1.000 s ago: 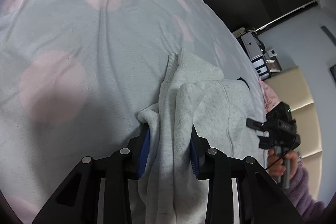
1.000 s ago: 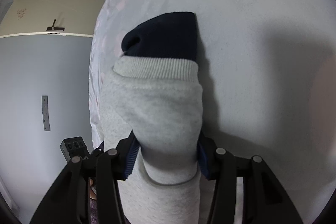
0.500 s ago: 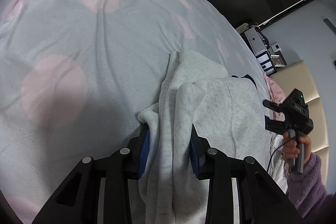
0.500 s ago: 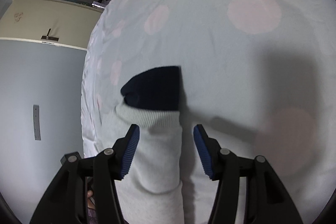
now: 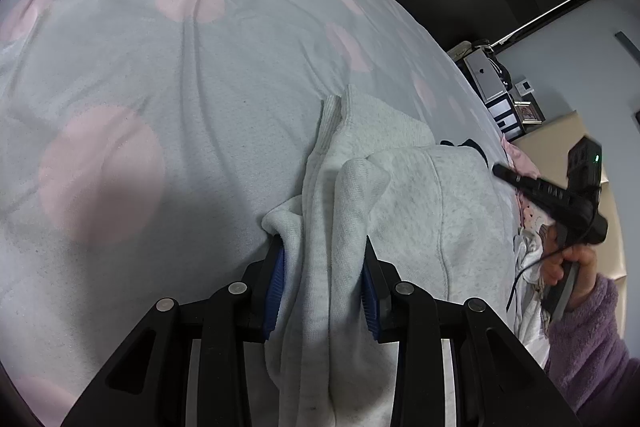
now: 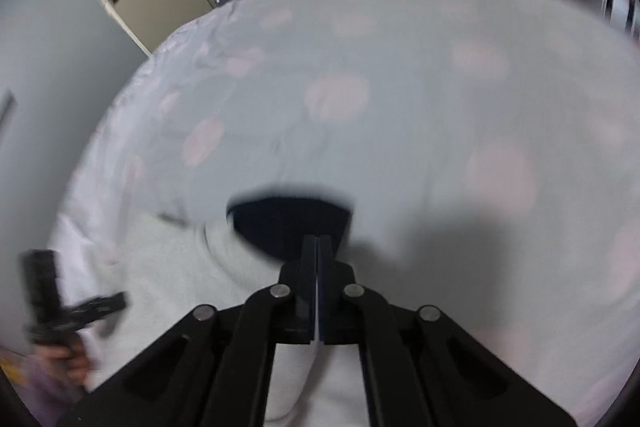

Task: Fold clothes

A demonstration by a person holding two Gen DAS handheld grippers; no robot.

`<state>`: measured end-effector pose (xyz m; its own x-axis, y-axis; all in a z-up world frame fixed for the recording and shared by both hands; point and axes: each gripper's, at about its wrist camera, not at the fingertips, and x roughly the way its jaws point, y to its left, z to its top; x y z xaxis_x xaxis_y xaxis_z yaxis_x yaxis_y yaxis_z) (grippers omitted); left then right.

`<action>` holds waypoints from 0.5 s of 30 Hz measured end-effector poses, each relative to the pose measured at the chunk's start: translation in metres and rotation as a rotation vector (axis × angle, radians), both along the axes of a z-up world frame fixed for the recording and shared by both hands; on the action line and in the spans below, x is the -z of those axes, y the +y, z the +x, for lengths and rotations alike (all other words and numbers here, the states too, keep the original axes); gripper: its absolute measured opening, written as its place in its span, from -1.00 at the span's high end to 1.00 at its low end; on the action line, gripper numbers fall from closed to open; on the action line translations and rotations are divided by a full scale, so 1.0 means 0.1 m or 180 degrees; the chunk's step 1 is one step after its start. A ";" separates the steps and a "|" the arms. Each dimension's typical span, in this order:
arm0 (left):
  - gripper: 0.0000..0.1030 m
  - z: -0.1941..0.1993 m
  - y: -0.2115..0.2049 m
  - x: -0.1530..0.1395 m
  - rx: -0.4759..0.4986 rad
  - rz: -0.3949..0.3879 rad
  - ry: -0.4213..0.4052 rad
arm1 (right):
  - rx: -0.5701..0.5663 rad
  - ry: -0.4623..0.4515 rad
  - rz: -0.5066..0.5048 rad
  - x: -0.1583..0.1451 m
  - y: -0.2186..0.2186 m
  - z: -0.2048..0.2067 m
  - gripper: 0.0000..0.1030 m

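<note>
Gripping a bunched fold of the light grey sweatshirt, the left claw has its blue pads pressed on either side of the fabric, same as a second ago. The change is on the right: the right claw had a cuffed part of the sweatshirt clamped a second ago, let go half a second ago, and now its jaws are pressed together with nothing between them, lifted above the garment, view motion-blurred. Likely that fold is laid down and the right side is pulling away or repositioning; the left one is not yet released. The sweatshirt lies on the bed's pale blue cover with pink dots. Right wrist view shows the dark navy piece sticking out past the grey ribbed edge; left view only catches a sliver of it. Left view shows the person's right hand and purple fleece sleeve, plus the grasp itself.
</note>
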<state>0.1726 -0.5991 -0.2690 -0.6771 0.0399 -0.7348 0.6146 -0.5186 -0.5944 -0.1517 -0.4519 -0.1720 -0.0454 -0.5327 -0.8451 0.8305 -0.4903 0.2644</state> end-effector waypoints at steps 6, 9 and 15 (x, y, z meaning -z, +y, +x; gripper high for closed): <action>0.31 0.00 0.00 0.00 0.0003 0.0012 0.0010 | 0.0082 -0.0580 0.0031 0.09 -0.07 -0.23 0.90; 0.31 0.00 -0.01 0.00 0.0012 0.0009 0.0006 | 0.0134 -0.0865 -0.0012 0.21 0.07 -0.26 0.47; 0.31 0.00 0.00 -0.01 0.0011 -0.0001 -0.0011 | 0.0224 -0.1311 -0.0131 0.52 0.24 -0.24 0.34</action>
<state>0.1728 -0.5993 -0.2677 -0.6743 0.0420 -0.7373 0.6149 -0.5210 -0.5920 -0.1759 -0.4275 -0.2239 0.2543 -0.5741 -0.7783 0.6161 -0.5242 0.5880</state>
